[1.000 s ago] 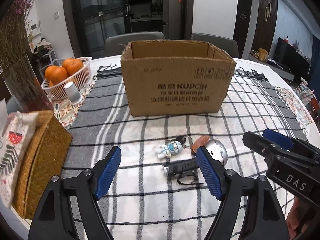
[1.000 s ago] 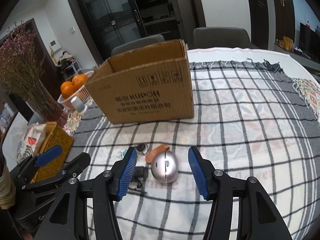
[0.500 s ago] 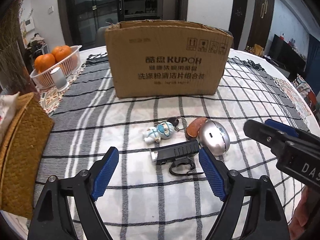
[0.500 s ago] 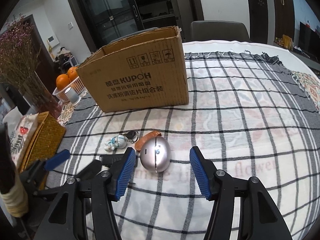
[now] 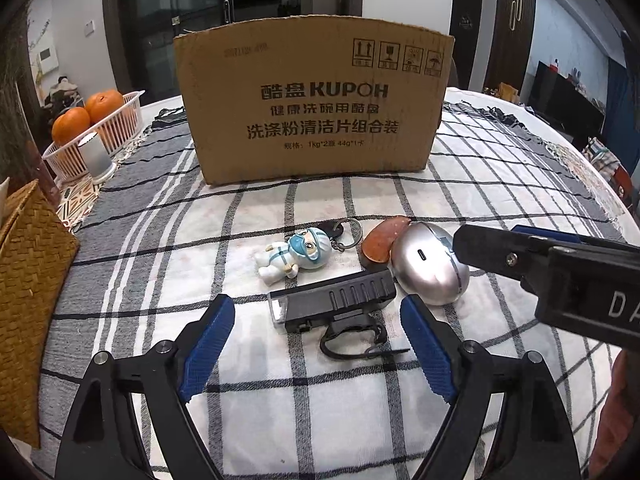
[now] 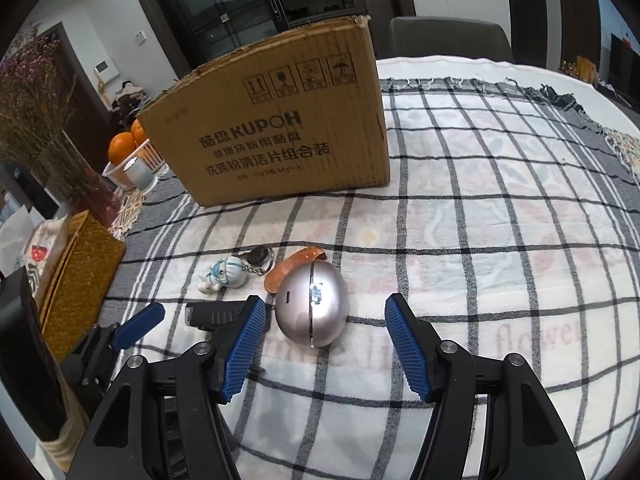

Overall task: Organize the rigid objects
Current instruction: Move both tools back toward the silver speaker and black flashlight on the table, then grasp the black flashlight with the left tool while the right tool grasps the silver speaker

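Observation:
A black clip-on light (image 5: 336, 296) lies on the checked cloth, between the tips of my left gripper (image 5: 316, 316), whose jaws are opening and do not touch it. Right of it sits a silver egg-shaped case (image 6: 312, 304); my right gripper (image 6: 325, 306) straddles it with gaps on both sides, its jaws opening too. Behind them lie a small white-and-blue figure keychain (image 5: 298, 254) and a brown leather tag (image 5: 382, 238). The open cardboard box (image 5: 316, 108) stands farther back. The right gripper's finger (image 5: 520, 256) crosses the right of the left wrist view.
A white basket of oranges (image 5: 100, 124) and a small white cylinder (image 5: 94, 156) stand at the back left. A woven straw box (image 5: 28, 276) sits at the left edge, with a vase of dried flowers (image 6: 60, 152) behind it. A grey chair (image 6: 448, 36) stands beyond the table.
Both grippers have sunk toward the table, so the objects look nearer and the box top is out of sight. Both pairs of jaws stand wider than before.

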A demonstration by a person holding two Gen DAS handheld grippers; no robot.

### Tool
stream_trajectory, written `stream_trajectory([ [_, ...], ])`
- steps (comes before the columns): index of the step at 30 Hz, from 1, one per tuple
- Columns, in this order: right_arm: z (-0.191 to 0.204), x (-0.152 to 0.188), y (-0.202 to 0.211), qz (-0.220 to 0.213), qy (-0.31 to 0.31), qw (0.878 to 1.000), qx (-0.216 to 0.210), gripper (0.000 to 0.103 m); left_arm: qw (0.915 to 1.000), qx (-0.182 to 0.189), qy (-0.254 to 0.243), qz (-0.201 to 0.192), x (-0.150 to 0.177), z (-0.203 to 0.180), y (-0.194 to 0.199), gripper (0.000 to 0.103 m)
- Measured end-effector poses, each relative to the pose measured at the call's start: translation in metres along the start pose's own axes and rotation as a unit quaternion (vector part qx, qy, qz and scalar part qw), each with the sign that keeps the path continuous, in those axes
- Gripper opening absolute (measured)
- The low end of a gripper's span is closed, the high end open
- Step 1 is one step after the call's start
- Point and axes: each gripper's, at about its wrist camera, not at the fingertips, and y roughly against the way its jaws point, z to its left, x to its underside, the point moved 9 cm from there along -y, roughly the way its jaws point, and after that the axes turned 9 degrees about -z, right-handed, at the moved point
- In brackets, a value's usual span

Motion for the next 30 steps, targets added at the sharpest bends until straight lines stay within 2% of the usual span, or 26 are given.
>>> stream_trajectory([
  [7,-0.001,0.003,-0.009,0.007,-0.004,1.000,-0.004,0.064,0.9999,-0.007,0.009,0.007,0.001,-0.002,-0.013,0.085],
  [17,0.004,0.009,-0.025,0.027,0.005,1.000,-0.005,0.064,0.9999,-0.009,-0.002,0.008,0.001,-0.004,-0.027,0.085],
  [19,0.006,0.010,-0.027,0.029,0.007,1.000,-0.005,0.064,1.0000,-0.004,-0.003,0.004,0.000,-0.004,-0.027,0.080],
  [20,0.007,0.010,-0.029,0.031,0.010,0.999,-0.005,0.064,1.0000,-0.001,-0.003,0.001,0.000,-0.003,-0.027,0.074],
  [24,0.012,0.009,-0.033,0.033,0.020,0.999,-0.003,0.064,1.0000,0.006,0.003,0.000,-0.001,0.001,-0.027,0.073],
  [30,0.009,0.010,-0.042,0.045,0.027,0.998,0.018,0.064,0.9999,-0.012,-0.005,0.000,0.002,0.019,-0.024,0.073],
])
